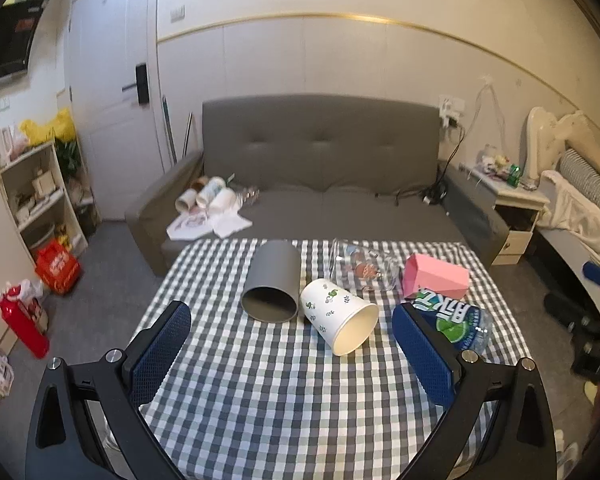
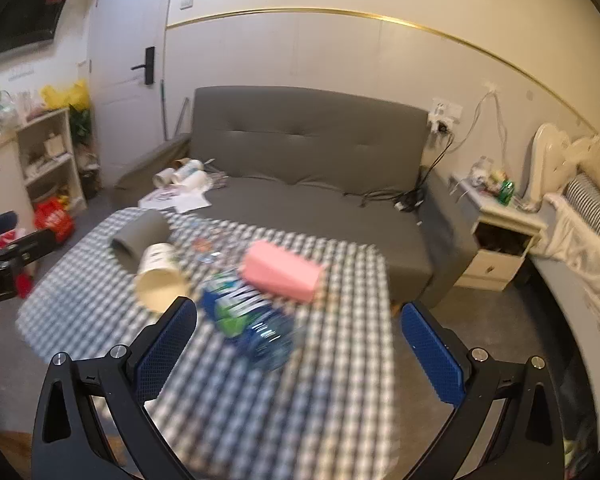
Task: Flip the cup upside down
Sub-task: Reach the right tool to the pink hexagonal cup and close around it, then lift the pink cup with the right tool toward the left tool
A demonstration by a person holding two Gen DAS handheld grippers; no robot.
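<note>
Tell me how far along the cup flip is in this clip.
Nothing looks done. The white leaf-print paper cup and grey cup both lie on their sides on the checkered tablecloth. The left gripper and right gripper are open and empty. Grasping, upending and setting down remain.

A home bedsit: sofa (image 1: 320, 168), bed (image 1: 580, 208), checked table (image 1: 292, 400).
</note>
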